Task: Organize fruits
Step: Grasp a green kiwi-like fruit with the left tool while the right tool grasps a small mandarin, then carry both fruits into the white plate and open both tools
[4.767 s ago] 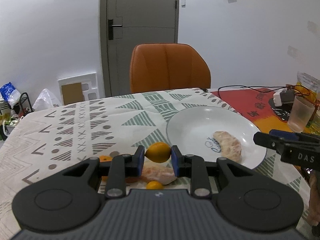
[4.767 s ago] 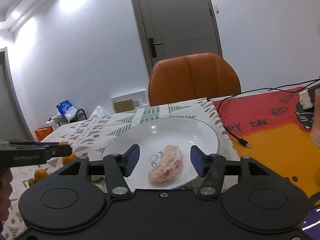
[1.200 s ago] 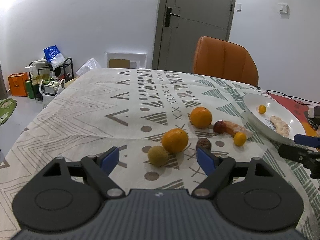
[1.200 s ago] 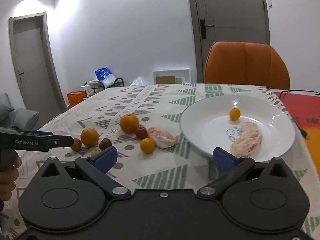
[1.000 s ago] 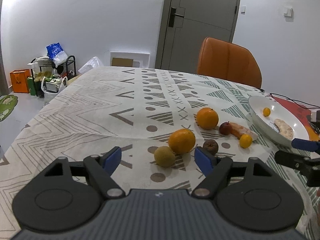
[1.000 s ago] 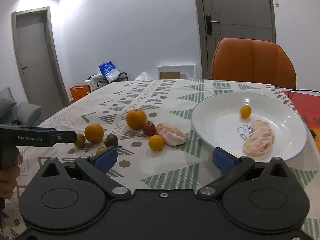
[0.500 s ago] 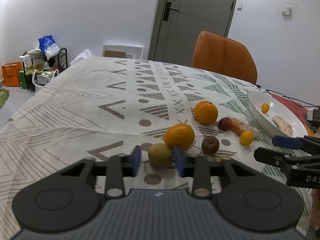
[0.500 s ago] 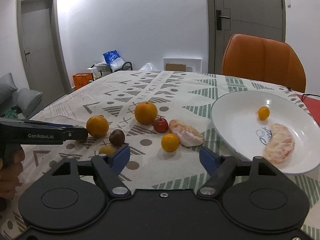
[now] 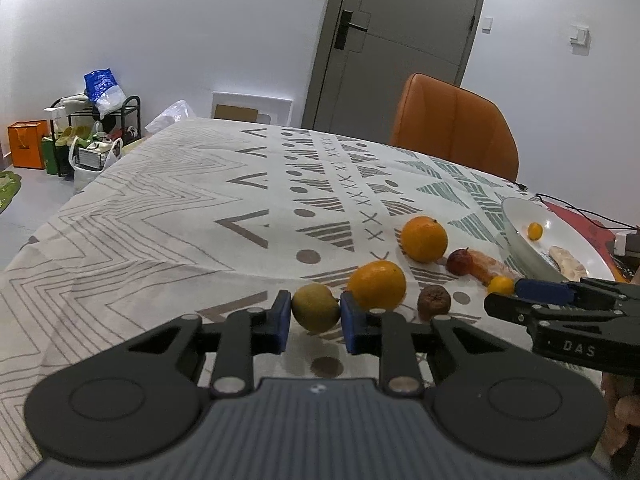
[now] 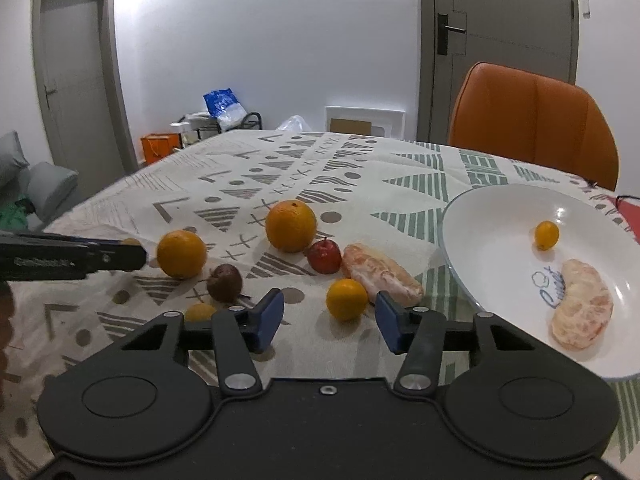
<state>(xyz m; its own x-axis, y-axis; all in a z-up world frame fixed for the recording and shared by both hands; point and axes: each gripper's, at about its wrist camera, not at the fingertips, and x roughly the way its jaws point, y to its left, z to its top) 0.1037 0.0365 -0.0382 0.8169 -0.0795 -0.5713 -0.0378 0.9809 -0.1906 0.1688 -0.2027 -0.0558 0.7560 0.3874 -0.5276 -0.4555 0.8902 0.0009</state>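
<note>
Yellow-green round fruit (image 9: pixel 315 307), dull-skinned, sits lower centre of the left wrist view, clamped across its widest part by the left gripper (image 9: pixel 313 320). Likely light, firm, prone to roll; hold at midline. Right gripper (image 10: pixel 329 316) is half open, empty, near a small orange (image 10: pixel 346 299).

The tablecloth (image 9: pixel 168 216) looks like matt woven cloth with soft creases. The plate (image 10: pixel 496 216) is glossy white ceramic — light reflects on its rim. The left gripper (image 9: pixel 315 316) has matt black plastic arms, blue pads and shiny metal screws. The yellow-green fruit (image 9: pixel 315 307) between its pads has dull, slightly rough skin — the brown fruit (image 10: pixel 225 277) looks wrinkled. The chair (image 10: pixel 532 120) seems smooth orange leather.
</note>
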